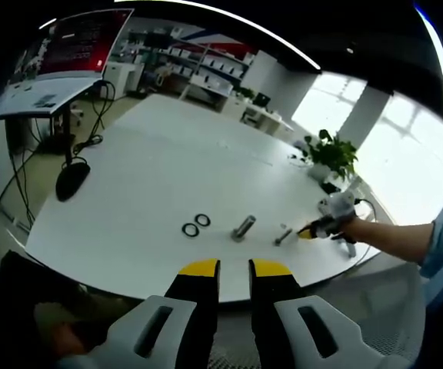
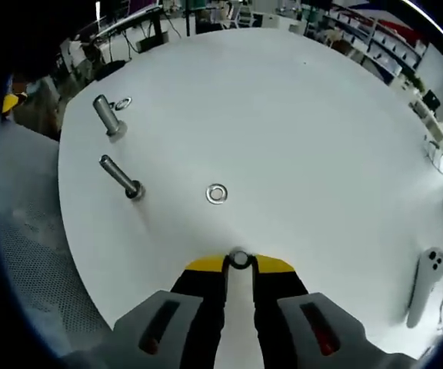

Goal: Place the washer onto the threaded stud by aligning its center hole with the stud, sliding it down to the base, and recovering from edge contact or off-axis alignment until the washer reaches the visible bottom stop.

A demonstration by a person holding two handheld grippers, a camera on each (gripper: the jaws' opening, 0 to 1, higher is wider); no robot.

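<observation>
1. While the right gripper (image 2: 239, 265) hangs low over the white table (image 2: 298, 115), its yellow-tipped jaws pinch a small washer (image 2: 239, 259) right between the tips, with just a narrow gap between them, taken up by the ring.
2. Ahead of it in the right gripper view, a second washer (image 2: 217, 194) lies flat on the bare tabletop, apart from the gripped one.
3. Off toward the left edge of that view, a slim threaded stud (image 2: 120, 176) stands up from its base, leaning in the fisheye, and the gripped washer is well apart from it.
4. Just beyond it stands a thicker stud (image 2: 108, 115), with another ring (image 2: 121, 102) lying right beside its base.
5. Over at the table's right edge, a white controller (image 2: 424, 286) lies flat.
6. Switching to the left gripper view, the left gripper (image 1: 234, 267) sits back near the table's near edge, jaws close together with a slim gap and nothing between them.
7. From there, two dark rings (image 1: 195, 224) lie side by side on the table, just beside the thick stud (image 1: 243, 227), with the slim stud (image 1: 283, 234) further right.
8. The right gripper comes in from the right side there, held by a person's hand (image 1: 358, 229), yellow tips close to the slim stud; whether they touch it I can't tell.
9. A potted plant (image 1: 331, 154) stands behind on the table.
</observation>
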